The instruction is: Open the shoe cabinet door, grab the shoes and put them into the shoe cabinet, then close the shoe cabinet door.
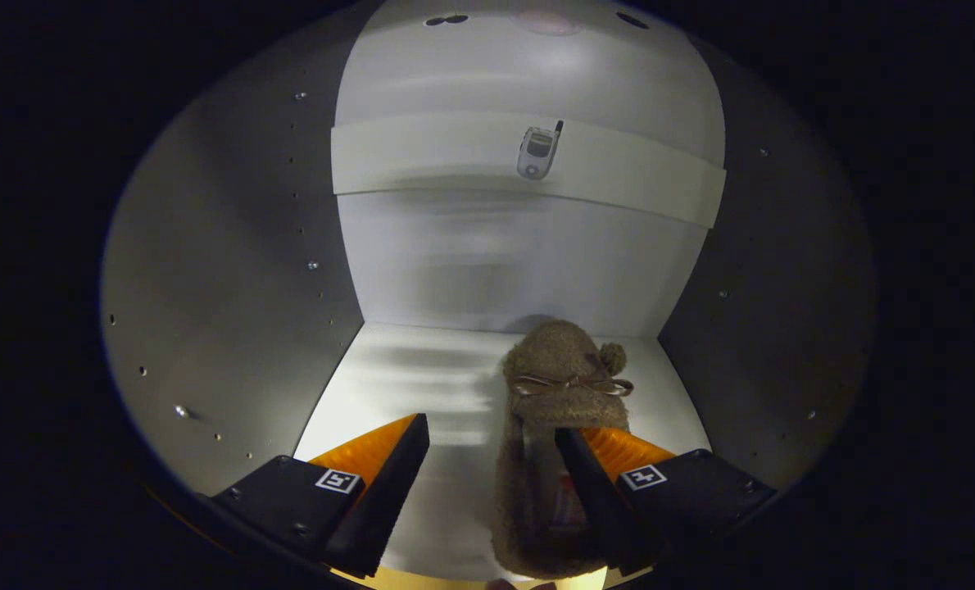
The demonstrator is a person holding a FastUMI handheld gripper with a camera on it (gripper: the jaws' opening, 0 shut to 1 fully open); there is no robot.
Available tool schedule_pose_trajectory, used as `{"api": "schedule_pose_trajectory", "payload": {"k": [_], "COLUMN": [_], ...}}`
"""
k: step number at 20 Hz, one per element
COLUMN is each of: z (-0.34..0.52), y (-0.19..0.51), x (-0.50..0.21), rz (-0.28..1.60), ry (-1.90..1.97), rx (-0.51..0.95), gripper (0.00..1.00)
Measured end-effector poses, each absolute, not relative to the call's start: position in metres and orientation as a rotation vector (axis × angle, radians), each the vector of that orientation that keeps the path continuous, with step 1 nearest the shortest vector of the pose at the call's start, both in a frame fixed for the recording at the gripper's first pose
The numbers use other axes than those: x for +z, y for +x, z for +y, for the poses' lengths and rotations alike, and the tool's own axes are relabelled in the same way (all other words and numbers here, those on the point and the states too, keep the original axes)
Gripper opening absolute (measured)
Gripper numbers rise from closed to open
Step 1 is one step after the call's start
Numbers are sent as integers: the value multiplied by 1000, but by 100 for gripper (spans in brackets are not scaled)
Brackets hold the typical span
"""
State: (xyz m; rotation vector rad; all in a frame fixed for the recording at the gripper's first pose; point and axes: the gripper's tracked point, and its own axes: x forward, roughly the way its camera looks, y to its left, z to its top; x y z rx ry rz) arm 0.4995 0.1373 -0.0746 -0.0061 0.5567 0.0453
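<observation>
Home shoe cabinet (233,270) interior, fuzzy slipper (561,393) on shelf

Inside the shoe cabinet (233,270), the gripper (492,442) sits with its fingers spread wide, a bare strip of cabinet floor (405,377) showing between them. A brown fuzzy slipper (565,385) with a ribbon bow lies on that floor, toe toward the back wall (504,262), its heel end running under the right finger; the left finger touches nothing. Left of the slipper the floor lies open up to the back wall and the left side wall. To the slipper's right only a narrow strip remains before the right side wall (774,270). Overhead a shelf (422,156) spans the compartment, carrying a small flip phone (538,152) and capping the room above.
</observation>
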Motion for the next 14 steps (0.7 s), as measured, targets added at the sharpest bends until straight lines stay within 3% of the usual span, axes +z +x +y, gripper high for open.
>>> {"api": "schedule_pose_trajectory", "payload": {"k": [7,14], "z": [128,117], "y": [467,394], "x": [-30,60], "rz": [462,131], "ry": [12,51], "rx": [53,64], "gripper": [98,98]}}
